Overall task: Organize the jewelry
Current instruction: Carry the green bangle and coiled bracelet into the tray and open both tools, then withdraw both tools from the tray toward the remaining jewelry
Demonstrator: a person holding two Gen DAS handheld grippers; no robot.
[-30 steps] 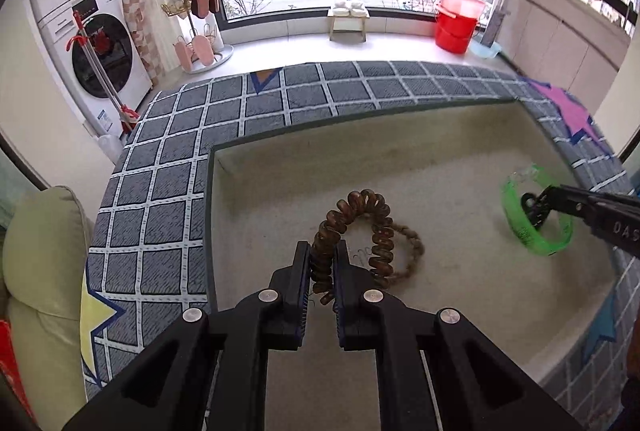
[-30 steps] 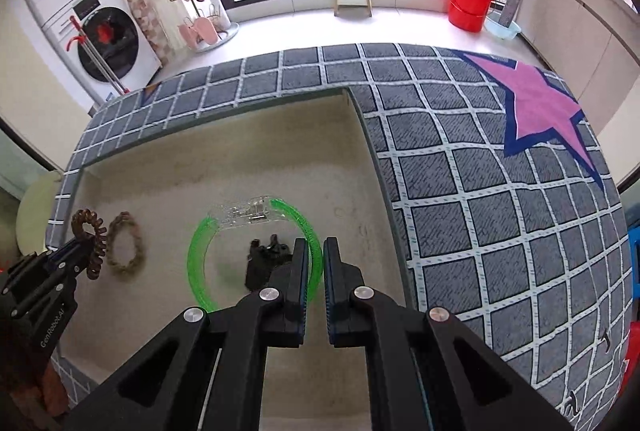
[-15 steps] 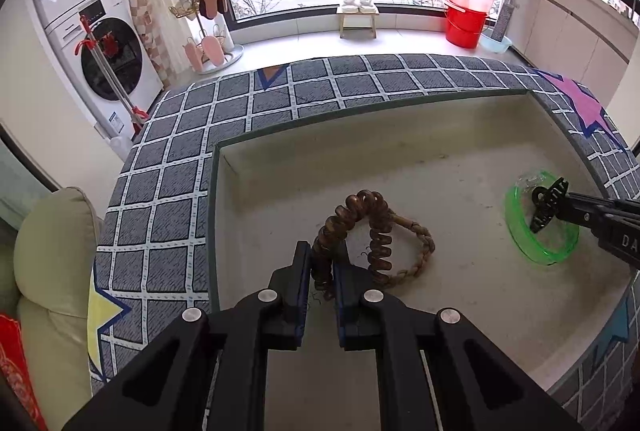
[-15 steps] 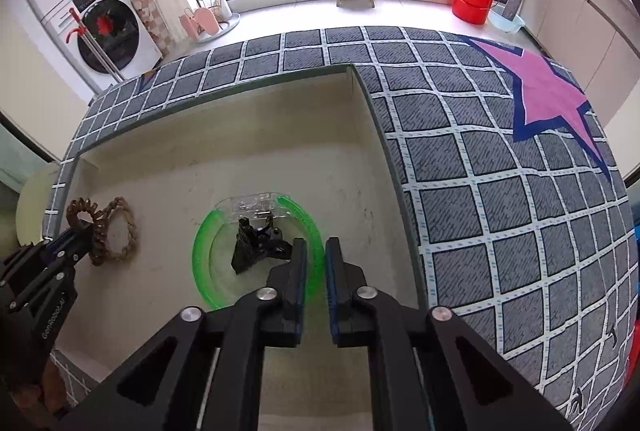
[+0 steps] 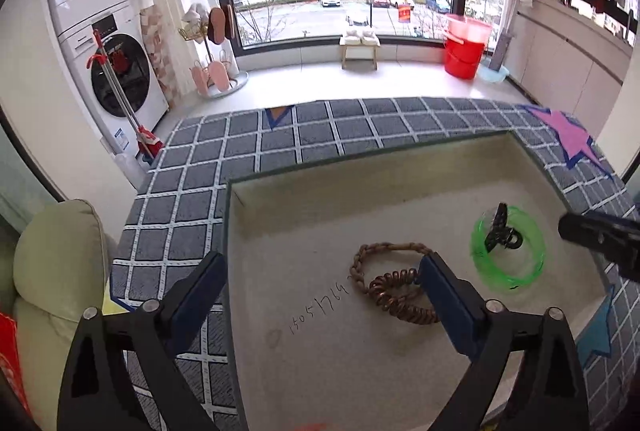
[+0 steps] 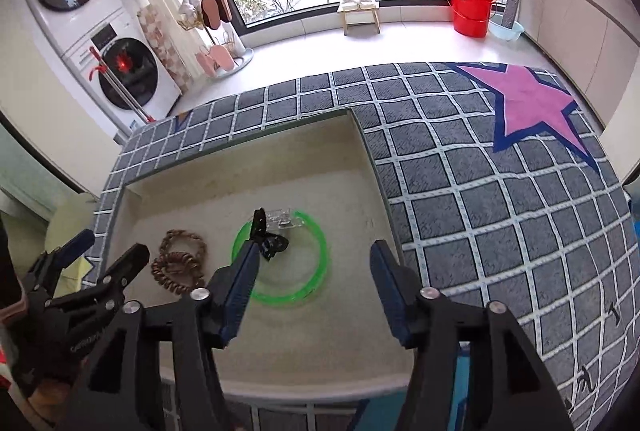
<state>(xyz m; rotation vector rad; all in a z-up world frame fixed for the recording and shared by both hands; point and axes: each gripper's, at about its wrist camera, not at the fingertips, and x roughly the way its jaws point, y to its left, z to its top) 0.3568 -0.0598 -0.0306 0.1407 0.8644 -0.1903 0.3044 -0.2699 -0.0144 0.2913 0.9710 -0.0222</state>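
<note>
A brown coiled hair tie (image 5: 400, 301) lies on the floor of a shallow beige tray (image 5: 400, 191), overlapping a brown beaded bracelet (image 5: 384, 251). A green bangle (image 5: 508, 247) lies to the right with a black hair claw (image 5: 500, 233) inside it. My left gripper (image 5: 322, 285) is open and empty, raised above the tray's left part. My right gripper (image 6: 314, 277) is open and empty above the green bangle (image 6: 280, 259) and the black claw (image 6: 268, 241). The coil (image 6: 176, 271) and bracelet (image 6: 184, 239) lie to its left.
The tray's rim (image 6: 368, 151) is sunk in a grey checked cloth (image 6: 480, 191) with a pink star (image 6: 532, 103). Handwritten digits (image 5: 320, 307) mark the tray floor. A cream cushion (image 5: 56, 271) sits at the left. Washing machines and a window stand behind.
Both grippers have opened and lifted back. The left let go of the brown coil, which now lies flat by the bracelet. The right let go of the bangle.
</note>
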